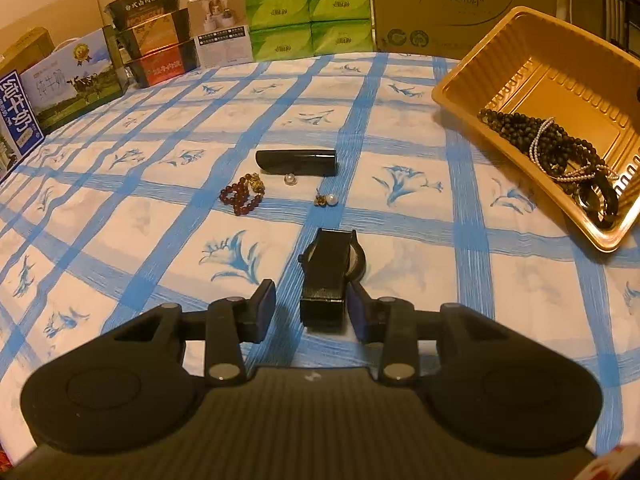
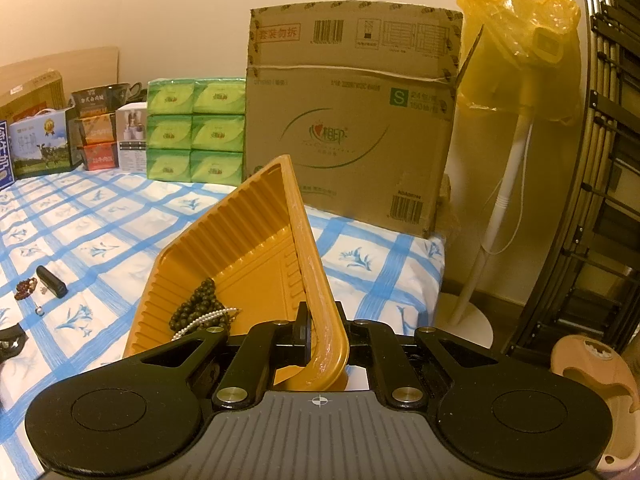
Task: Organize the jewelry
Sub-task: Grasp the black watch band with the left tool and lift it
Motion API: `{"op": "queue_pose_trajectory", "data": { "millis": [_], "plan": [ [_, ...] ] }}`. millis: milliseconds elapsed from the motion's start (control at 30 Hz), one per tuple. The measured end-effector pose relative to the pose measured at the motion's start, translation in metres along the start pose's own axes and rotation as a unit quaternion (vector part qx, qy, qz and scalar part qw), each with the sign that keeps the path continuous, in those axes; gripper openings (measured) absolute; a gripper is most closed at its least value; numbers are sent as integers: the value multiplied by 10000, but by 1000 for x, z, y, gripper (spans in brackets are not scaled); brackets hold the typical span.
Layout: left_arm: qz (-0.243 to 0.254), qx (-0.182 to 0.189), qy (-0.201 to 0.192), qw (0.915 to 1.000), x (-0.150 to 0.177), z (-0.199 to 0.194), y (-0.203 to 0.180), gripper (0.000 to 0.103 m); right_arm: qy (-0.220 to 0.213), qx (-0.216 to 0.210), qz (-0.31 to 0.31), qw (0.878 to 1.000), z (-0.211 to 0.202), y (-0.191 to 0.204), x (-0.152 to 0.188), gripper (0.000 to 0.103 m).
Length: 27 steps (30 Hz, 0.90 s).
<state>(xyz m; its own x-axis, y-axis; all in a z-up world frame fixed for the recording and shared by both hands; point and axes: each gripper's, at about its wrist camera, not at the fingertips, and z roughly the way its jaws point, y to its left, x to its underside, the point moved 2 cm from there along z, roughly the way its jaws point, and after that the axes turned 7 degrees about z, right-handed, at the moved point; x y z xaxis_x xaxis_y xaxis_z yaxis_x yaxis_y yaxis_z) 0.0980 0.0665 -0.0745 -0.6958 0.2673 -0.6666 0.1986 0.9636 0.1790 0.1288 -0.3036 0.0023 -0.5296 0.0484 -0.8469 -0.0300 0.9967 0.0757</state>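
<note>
Jewelry lies scattered on a blue-checked bedsheet (image 1: 400, 128) ahead of the left gripper (image 1: 312, 304), whose fingers are spread apart around the strap end of a black wristwatch (image 1: 330, 268); the strap lies between the pads, close against the right one, though actual contact cannot be told. Beyond the watch, toward 12 o'clock, sits a pearl earring (image 1: 328, 200), then a loose pearl (image 1: 289, 179) and a black cylindrical case (image 1: 298, 162) lying on its side. At about 11 o'clock from the watch lies a dark red bead bracelet (image 1: 242, 194) with a gold charm.

At 2 o'clock in the left wrist view stands a gold plastic tray (image 1: 560, 36), tilted up off the sheet. It holds dark bead strands (image 1: 520, 132), a thin pearl string (image 1: 538, 140) and a black ring-shaped piece (image 1: 600, 200), all gathered at its low end.

The right gripper (image 2: 322, 334) is pinched onto the tray's rim (image 2: 308, 248), fingers pressed against the wall from both sides. Behind the tray, at 12 o'clock, a cardboard box (image 2: 352, 128) stands next to stacked green tissue packs (image 2: 196, 132).
</note>
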Motion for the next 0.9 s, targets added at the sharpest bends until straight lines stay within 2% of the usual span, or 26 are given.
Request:
{"op": "queue_pose_trajectory", "data": {
  "millis": [33, 167, 333, 567, 900],
  "plan": [
    [12, 10, 15, 10000, -1, 2, 0, 35, 2, 0, 3, 10000, 0, 0, 0, 8],
    [32, 85, 136, 9999, -2, 7, -1, 21, -3, 1, 4, 10000, 0, 0, 0, 8],
    [16, 76, 155, 9998, -3, 8, -1, 20, 1, -6, 7, 10000, 0, 0, 0, 8],
    [-180, 50, -28, 9998, -10, -9, 0, 20, -4, -3, -2, 10000, 0, 0, 0, 8],
    [-183, 62, -157, 9997, -26, -26, -9, 20, -3, -3, 0, 10000, 0, 0, 0, 8]
  ]
}}
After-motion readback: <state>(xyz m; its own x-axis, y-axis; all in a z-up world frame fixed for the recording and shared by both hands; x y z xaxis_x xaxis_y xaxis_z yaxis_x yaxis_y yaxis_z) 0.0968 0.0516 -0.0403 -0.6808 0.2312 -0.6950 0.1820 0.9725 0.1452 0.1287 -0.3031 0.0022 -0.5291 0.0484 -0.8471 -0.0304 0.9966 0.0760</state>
